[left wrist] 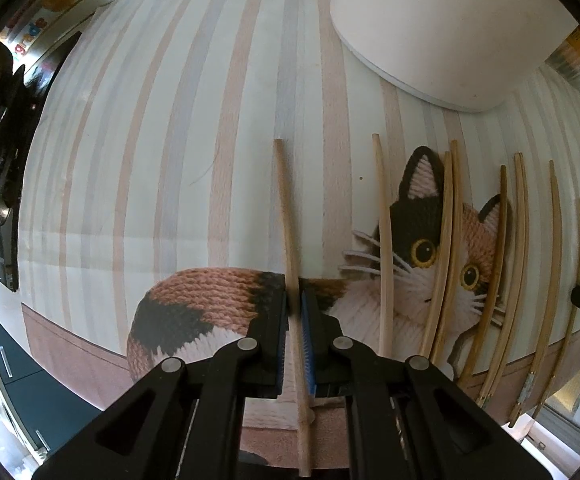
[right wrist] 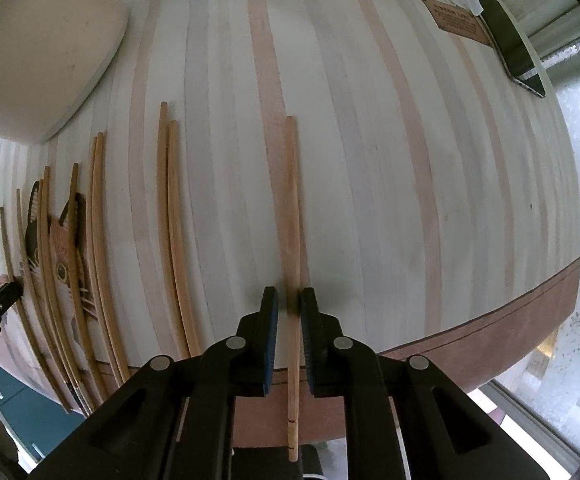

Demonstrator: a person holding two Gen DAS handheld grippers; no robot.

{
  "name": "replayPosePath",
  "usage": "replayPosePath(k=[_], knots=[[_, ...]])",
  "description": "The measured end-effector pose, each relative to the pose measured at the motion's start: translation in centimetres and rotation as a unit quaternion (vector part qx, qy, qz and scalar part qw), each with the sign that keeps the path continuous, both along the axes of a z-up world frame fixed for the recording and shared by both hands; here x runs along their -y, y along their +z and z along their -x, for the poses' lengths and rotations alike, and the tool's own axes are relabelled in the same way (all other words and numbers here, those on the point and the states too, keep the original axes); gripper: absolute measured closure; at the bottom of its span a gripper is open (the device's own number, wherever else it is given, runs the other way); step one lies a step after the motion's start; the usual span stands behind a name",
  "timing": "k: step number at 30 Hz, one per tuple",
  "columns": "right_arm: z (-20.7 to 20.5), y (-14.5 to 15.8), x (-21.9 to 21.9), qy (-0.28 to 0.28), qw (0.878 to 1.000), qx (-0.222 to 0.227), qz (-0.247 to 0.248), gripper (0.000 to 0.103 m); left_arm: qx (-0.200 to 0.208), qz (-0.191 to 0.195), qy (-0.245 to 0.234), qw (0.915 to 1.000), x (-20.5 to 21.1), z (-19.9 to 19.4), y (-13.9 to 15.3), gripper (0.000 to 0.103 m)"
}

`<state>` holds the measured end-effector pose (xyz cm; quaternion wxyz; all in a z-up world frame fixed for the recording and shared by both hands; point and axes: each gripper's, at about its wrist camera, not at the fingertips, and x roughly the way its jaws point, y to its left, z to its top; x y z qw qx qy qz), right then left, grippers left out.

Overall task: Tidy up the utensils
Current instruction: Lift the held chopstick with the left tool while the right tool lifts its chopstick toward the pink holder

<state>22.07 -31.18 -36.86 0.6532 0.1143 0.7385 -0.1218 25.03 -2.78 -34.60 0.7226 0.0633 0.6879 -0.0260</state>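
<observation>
Left wrist view is showing my left gripper (left wrist: 294,300) pointing down at the striped tablecloth (left wrist: 149,140), its blue pads closed on a single wooden chopstick (left wrist: 290,240) that is running from twelve o'clock to six between them; the stick is crossing the tail of the printed cat (left wrist: 430,240). At three o'clock a loose row of chopsticks (left wrist: 450,260) is lying over the cat's face, roughly parallel, some touching in pairs.

Right wrist view is showing my right gripper (right wrist: 288,304) also pointing down, with a pair of chopsticks (right wrist: 292,220) lying together between its pads; the right pad is looking close against the wood while a sliver of gap is showing at the left pad, so I am judging the grip as light at best. The same row of chopsticks is sitting at nine o'clock here.

I am worrying about three things: the pair splitting and one stick dropping because the pads are barely pinching; the single stick pivoting in the left pads since I am holding it off its middle; either stick rolling toward the table edge at six o'clock.

As for containers, a pale rounded tray or board (left wrist: 450,32) is sitting at one o'clock; nothing is showing on it, and I cannot tell whether it is a holder at all.
</observation>
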Motion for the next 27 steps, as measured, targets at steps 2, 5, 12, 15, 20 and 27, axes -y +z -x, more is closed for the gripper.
replayPosePath(k=[2, 5, 12, 15, 20, 27], knots=[[0.1, 0.2, 0.7, 0.003, 1.0, 0.0, 0.002, 0.091, 0.002, -0.001, 0.001, 1.0, 0.1, 0.1, 0.0, 0.098], [1.2, -0.1, -0.8, 0.003, 1.0, 0.002, 0.004, 0.092, 0.003, -0.001, 0.004, 1.0, 0.2, 0.2, 0.2, 0.098], [2.0, 0.4, -1.3, -0.004, 1.0, 0.017, 0.001, 0.096, 0.043, -0.02, 0.005, 0.9989, -0.3, 0.6, 2.8, 0.099], [2.2, 1.9, -1.2, -0.016, 0.999, 0.038, -0.001, 0.096, 0.08, -0.028, 0.005, 0.9964, -0.5, 0.6, 5.4, 0.099], [1.9, 5.4, -1.6, -0.018, 0.997, 0.081, 0.001, 0.096, 0.138, -0.03, 0.01, 0.99, -1.1, 0.4, 9.9, 0.099], [0.9, 11.0, -2.6, -0.021, 0.989, 0.148, 0.001, 0.096, 0.195, -0.008, 0.035, 0.9801, -2.1, -0.8, 15.1, 0.099]])
